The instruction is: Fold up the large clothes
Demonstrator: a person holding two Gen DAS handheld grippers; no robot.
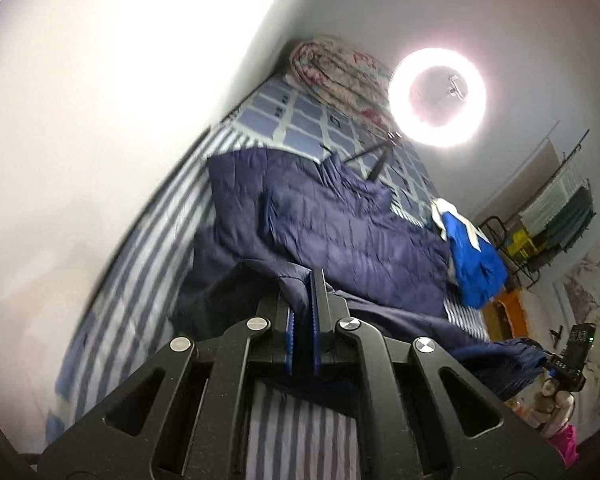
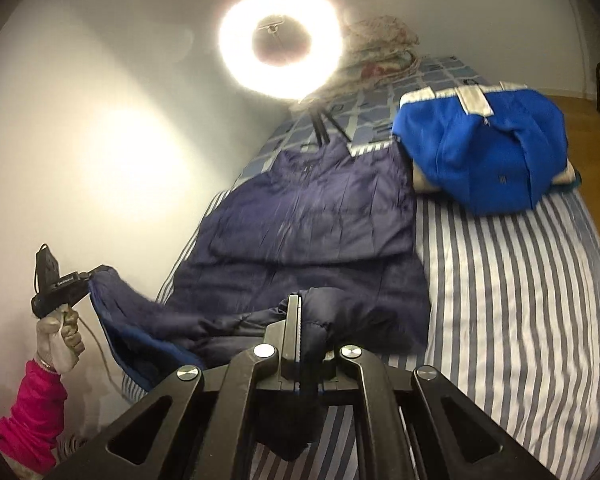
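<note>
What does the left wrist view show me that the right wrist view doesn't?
Left wrist only: the clothes rack by the far wall and the right gripper from outside. Right wrist only: the left gripper from outside, pinching the hem, with the pink sleeve below it. Both: the navy jacket on the striped sheet, the blue garment, and the ring light.

The navy jacket [image 2: 312, 216] is quilted cloth with a faint sheen, stitched in narrow channels. The blue garment [image 2: 484, 148] looks like soft, matt fleece. The bed [image 2: 512, 280] wears smooth striped cotton-like sheeting. Each gripper [image 1: 303, 312] is matt black plastic with shiny metal pivot bolts [image 1: 259, 323].
</note>
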